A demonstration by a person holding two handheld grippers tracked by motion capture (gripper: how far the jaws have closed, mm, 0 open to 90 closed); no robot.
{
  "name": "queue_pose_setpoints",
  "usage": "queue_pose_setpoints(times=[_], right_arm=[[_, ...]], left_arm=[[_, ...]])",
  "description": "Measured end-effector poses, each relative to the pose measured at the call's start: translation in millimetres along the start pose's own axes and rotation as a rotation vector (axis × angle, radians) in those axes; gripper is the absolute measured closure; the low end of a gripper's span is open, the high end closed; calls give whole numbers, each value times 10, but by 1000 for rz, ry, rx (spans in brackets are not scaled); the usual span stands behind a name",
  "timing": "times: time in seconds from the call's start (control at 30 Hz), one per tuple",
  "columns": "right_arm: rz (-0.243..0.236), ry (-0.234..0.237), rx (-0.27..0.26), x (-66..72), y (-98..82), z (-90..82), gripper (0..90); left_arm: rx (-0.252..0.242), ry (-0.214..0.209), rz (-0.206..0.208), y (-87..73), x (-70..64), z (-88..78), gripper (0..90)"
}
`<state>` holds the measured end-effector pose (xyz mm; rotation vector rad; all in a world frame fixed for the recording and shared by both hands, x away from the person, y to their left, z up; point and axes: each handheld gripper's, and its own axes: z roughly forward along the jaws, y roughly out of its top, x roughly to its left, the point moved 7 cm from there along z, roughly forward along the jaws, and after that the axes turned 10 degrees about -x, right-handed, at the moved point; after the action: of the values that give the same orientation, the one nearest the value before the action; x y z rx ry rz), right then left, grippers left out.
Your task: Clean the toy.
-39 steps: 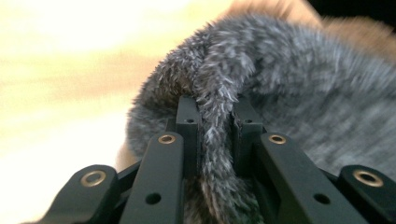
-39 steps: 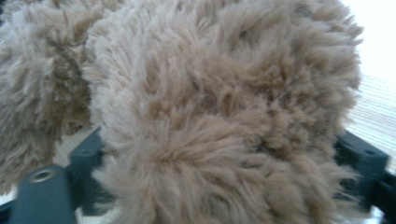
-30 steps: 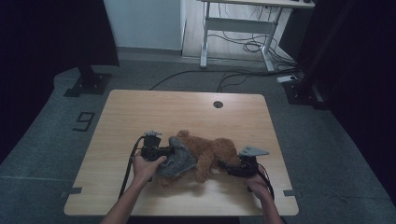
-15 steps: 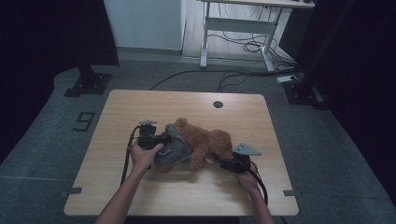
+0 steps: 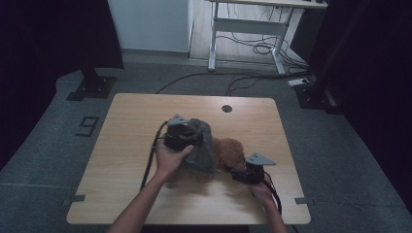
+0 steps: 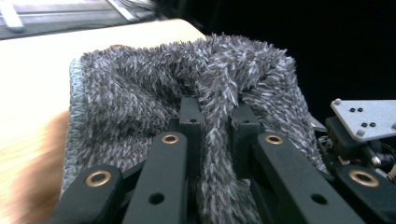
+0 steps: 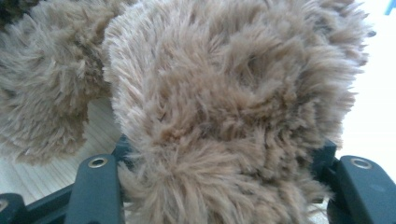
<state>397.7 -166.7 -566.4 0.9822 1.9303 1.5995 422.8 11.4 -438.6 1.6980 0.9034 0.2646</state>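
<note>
- A fold of the grey fuzzy cloth (image 6: pixel 154 107) is pinched in the left hand-held gripper (image 5: pixel 180 136), raised above the worktop (image 5: pixel 136 121) centre.
- A limb of the brown plush toy (image 7: pixel 224 116), right of the cloth, is gripped between the jaws of the right hand-held gripper (image 5: pixel 243 174), which have just been opening.

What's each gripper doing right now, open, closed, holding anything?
Left gripper: shut on the grey fuzzy cloth.
Right gripper: jaws around the brown plush toy, just been opening; grip cannot be told.
</note>
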Motion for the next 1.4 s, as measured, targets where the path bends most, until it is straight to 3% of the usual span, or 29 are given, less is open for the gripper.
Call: queue_pose_setpoints(times=[0.1, 0.17, 0.23, 0.3, 0.47, 0.57, 0.67, 0.83, 1.03, 1.13, 1.2, 1.33, 1.4], right_arm=[[0, -2, 0, 7, -7, -6, 362], [-4, -3, 0, 10, -12, -14, 364], [-8, -8, -2, 13, -22, -21, 369], [0, -20, 15, -5, -55, -33, 376], [2, -13, 9, -10, -61, -50, 385], [0, -14, 14, 2, -58, -48, 387], [8, -14, 16, -1, -65, -54, 387], [19, -14, 11, -5, -69, -55, 386], [12, -15, 12, 17, -61, -54, 385], [22, -12, 10, 6, -67, -57, 385], [30, -8, 12, -7, -70, -58, 385], [39, -2, 10, -24, -76, -59, 384], [40, -2, 12, -26, -75, -59, 384]], left_arm=[[46, -36, 5, -102, -201, 356, 785], [106, -9, 41, -257, -269, 605, 784], [132, 33, 80, -383, -266, 735, 783], [109, 34, 56, -417, -239, 742, 784], [72, 62, 2, -378, -59, 513, 790], [46, 80, -7, -364, 34, 382, 790], [-1, 131, -28, -329, 243, 104, 791], [1, 187, -48, -372, 529, -160, 791], [-18, 218, -108, -492, 763, -313, 790], [1, 248, -129, -561, 886, -366, 789], [43, 282, -129, -651, 980, -381, 790], [113, 277, -156, -900, 1066, -327, 790], [100, 261, -188, -940, 1085, -334, 789]])
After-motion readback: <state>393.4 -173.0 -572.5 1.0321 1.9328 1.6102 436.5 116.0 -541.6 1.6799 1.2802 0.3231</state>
